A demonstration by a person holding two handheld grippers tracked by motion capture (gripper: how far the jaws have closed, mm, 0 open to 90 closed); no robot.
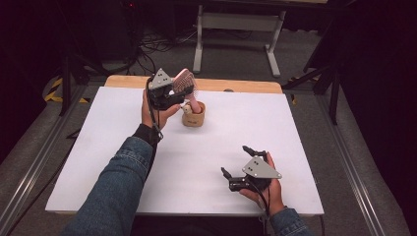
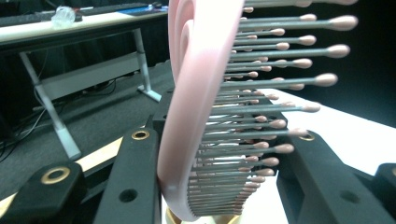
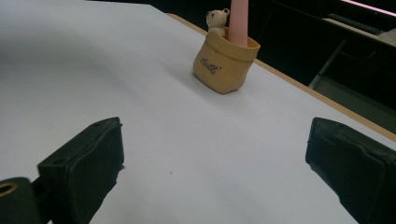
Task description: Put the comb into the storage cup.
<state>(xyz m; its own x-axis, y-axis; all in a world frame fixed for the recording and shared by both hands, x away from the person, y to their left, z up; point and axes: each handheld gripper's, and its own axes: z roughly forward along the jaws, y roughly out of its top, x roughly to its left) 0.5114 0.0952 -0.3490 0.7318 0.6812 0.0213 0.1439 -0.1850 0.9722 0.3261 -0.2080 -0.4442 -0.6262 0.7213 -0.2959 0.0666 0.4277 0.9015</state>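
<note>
The left gripper (image 1: 173, 94) is clamped on the head of a pink hairbrush (image 1: 183, 82), whose handle stands in a small tan pot (image 1: 193, 117) at the far middle of the white table (image 1: 118, 162). The right gripper (image 1: 237, 161) rests near right, jaws spread wide.

White board (image 1: 196, 162) lies open — only the holder (image 1: 193, 116) stands far-centre.

Overhead and right-gripper views share the holder (image 1: 193, 116).
</note>
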